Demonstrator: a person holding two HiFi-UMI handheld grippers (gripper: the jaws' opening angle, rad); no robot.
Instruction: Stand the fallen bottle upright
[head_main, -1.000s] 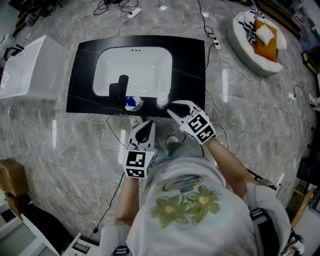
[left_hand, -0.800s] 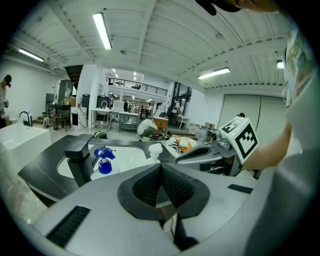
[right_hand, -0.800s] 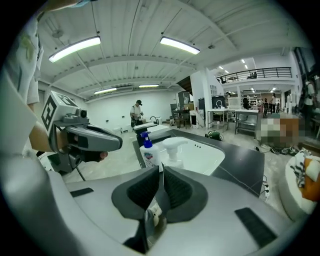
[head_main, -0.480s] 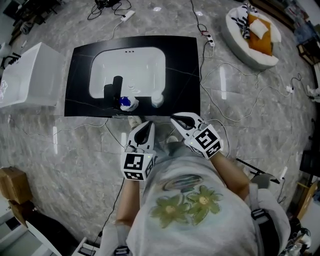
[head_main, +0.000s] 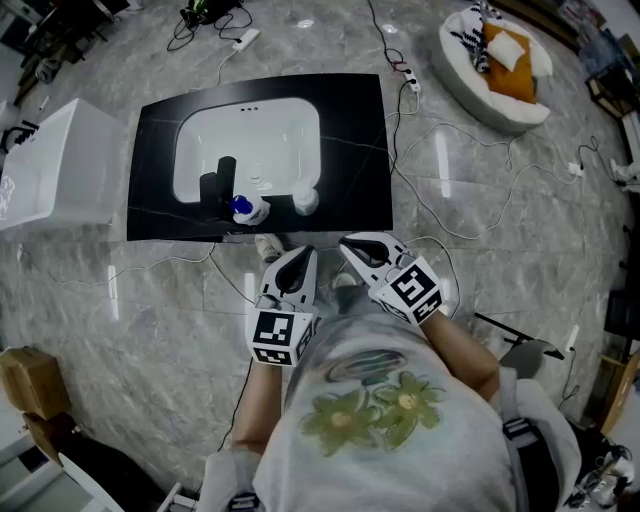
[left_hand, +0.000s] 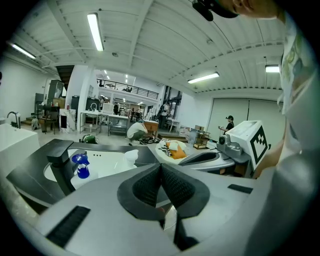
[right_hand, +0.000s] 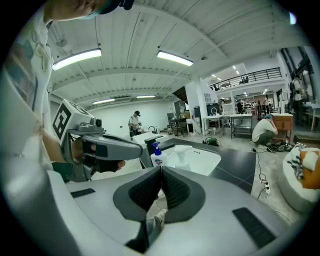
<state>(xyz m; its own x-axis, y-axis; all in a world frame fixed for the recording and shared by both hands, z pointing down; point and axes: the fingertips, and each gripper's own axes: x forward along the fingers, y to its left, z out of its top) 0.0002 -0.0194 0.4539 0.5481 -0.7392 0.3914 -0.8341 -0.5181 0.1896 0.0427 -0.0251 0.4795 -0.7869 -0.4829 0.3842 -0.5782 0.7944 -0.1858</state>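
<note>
though label (right_hand: 159, 162) illegible, blue-capped bottle (head_main: 247, 208) upright at sink (head_main: 250, 135); left gripper (head_main: 297, 256), right gripper (head_main: 350, 245) closed, empty

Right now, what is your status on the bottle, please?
Left gripper and right gripper shut, empty, short of the counter. White bottle and blue-pump bottle both upright at the sink. Nothing in the way.

On me I see a pale grey T-shirt (head_main: 440, 450) w/ green flower print (head_main: 375, 410), short sleeves. Left gripper (head_main: 303, 253) & right gripper (head_main: 348, 245): white-grey shells, black ribbed pads (left_hand: 176, 187), each w/ a black-white marker cube (head_main: 281, 336).
</note>
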